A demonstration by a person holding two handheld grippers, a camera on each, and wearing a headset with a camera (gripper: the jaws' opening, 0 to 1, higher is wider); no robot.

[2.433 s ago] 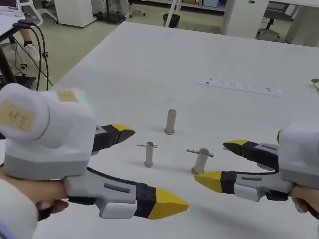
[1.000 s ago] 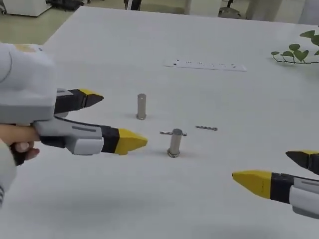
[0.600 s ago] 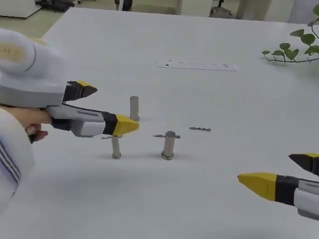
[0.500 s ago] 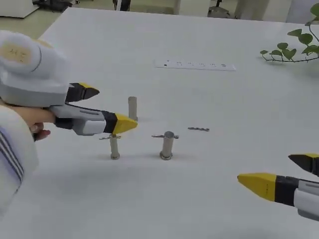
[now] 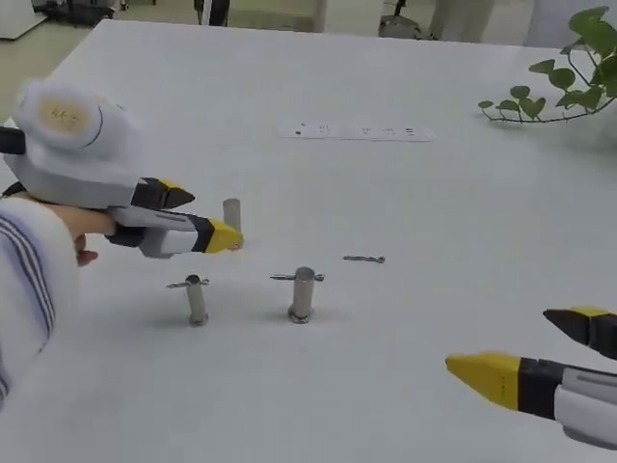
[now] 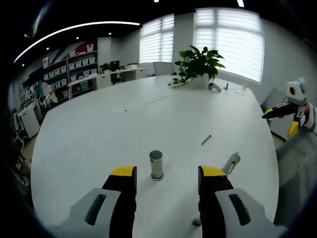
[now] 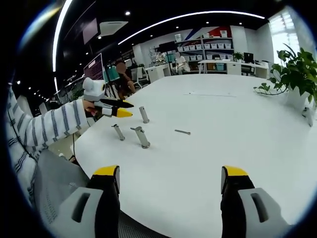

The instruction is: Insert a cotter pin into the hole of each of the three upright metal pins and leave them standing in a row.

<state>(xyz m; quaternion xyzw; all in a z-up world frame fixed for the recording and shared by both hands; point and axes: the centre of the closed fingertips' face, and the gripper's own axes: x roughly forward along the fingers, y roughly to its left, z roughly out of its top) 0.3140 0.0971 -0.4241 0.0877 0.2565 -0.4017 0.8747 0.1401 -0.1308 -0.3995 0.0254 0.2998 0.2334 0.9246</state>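
Three upright metal pins stand on the white table (image 5: pixel 405 203). The front left pin (image 5: pixel 197 300) and the front middle pin (image 5: pixel 303 294) each carry a cotter pin through the top. The rear pin (image 5: pixel 231 214) is bare; in the left gripper view it (image 6: pixel 156 164) stands just ahead between the jaws. A loose cotter pin (image 5: pixel 364 258) lies to the right of the pins. My left gripper (image 5: pixel 204 217) is open beside the bare pin. My right gripper (image 5: pixel 506 342) is open at the near right, holding nothing, well away from the pins (image 7: pixel 141 137).
A white power strip (image 5: pixel 355 132) lies further back on the table. A leafy plant (image 5: pixel 569 58) hangs over the far right corner. Desks, shelves and seated people (image 7: pixel 124 74) are beyond the table.
My left gripper has drawn back to the left, off the front pins, and now sits by the bare rear pin. The right gripper has pulled away from the pins to the near right.
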